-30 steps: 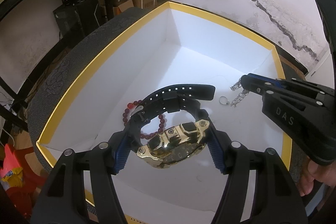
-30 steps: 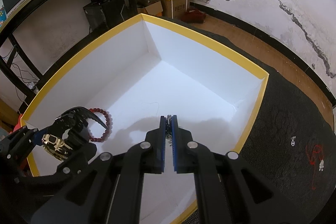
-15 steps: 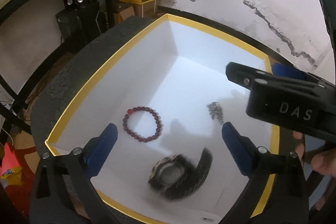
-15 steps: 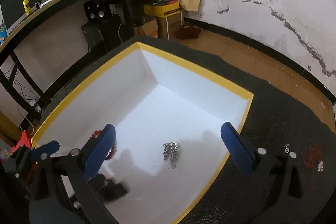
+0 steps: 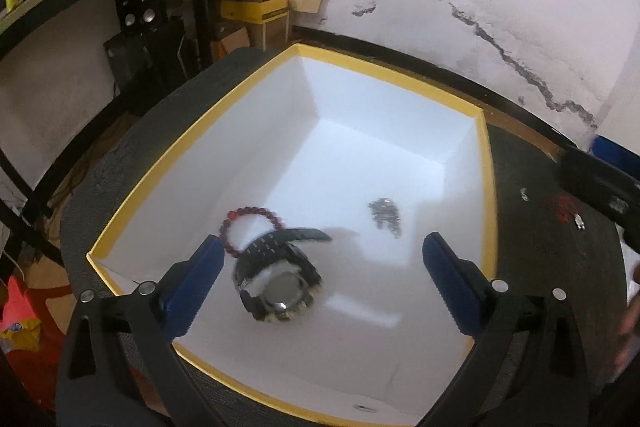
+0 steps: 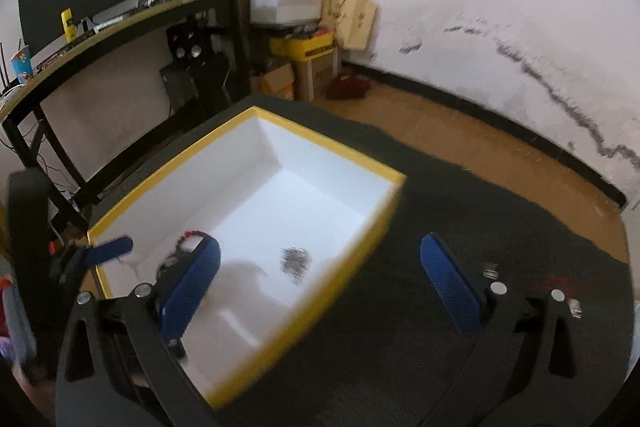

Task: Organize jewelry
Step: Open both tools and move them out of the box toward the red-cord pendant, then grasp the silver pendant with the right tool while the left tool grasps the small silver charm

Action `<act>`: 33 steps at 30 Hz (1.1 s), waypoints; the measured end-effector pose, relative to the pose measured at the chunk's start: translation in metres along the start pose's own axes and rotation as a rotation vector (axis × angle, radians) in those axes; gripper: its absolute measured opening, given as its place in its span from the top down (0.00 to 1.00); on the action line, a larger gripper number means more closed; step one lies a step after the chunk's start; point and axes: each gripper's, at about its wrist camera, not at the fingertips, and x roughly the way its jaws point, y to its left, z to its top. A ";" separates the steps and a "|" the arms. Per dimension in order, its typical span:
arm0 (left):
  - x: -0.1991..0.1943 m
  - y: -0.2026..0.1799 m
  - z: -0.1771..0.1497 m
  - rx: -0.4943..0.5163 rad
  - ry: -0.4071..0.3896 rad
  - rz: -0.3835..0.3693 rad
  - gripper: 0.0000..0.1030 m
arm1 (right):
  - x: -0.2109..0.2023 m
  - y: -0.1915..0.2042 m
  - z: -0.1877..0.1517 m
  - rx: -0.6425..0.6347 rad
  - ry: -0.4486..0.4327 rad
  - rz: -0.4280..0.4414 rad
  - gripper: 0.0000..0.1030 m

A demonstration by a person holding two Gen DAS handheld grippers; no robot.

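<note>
A white box with a yellow rim (image 5: 192,131) holds a black and gold watch (image 5: 276,279), a red bead bracelet (image 5: 252,215) and a silver chain (image 5: 386,213). My left gripper (image 5: 320,283) hangs open above the watch, touching nothing. In the right wrist view the box (image 6: 332,143) lies to the left, with the chain (image 6: 296,261) on its floor. My right gripper (image 6: 320,281) stands open and empty over the box's right wall and the black mat. One of its fingers (image 6: 192,283) hides most of the watch.
On the black mat (image 6: 440,187) right of the box lie small silver pieces (image 6: 490,271) and a red cord (image 6: 560,281); the left wrist view shows that cord (image 5: 564,207) too. A desk, speakers and cardboard boxes stand behind. Wooden floor runs along the cracked wall.
The left gripper let go of the watch, which now lies in the box. The right gripper released the chain, opened wide, rose and swung right toward the mat.
</note>
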 end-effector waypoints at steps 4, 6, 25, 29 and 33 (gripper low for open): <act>-0.017 -0.028 -0.007 0.041 -0.051 -0.043 0.06 | -0.046 -0.064 -0.046 0.065 -0.035 -0.089 0.05; -0.024 -0.047 -0.010 0.066 -0.066 -0.066 0.06 | -0.058 -0.102 -0.071 0.122 -0.030 -0.146 0.05; 0.094 -0.285 -0.031 0.436 0.043 -0.149 0.06 | -0.020 -0.311 -0.198 0.430 0.130 -0.260 0.05; 0.121 -0.301 -0.031 0.468 0.024 -0.128 0.06 | -0.005 -0.321 -0.187 0.385 0.141 -0.257 0.05; 0.157 -0.303 -0.029 0.448 0.094 -0.134 0.06 | 0.028 -0.332 -0.186 0.330 0.199 -0.260 0.05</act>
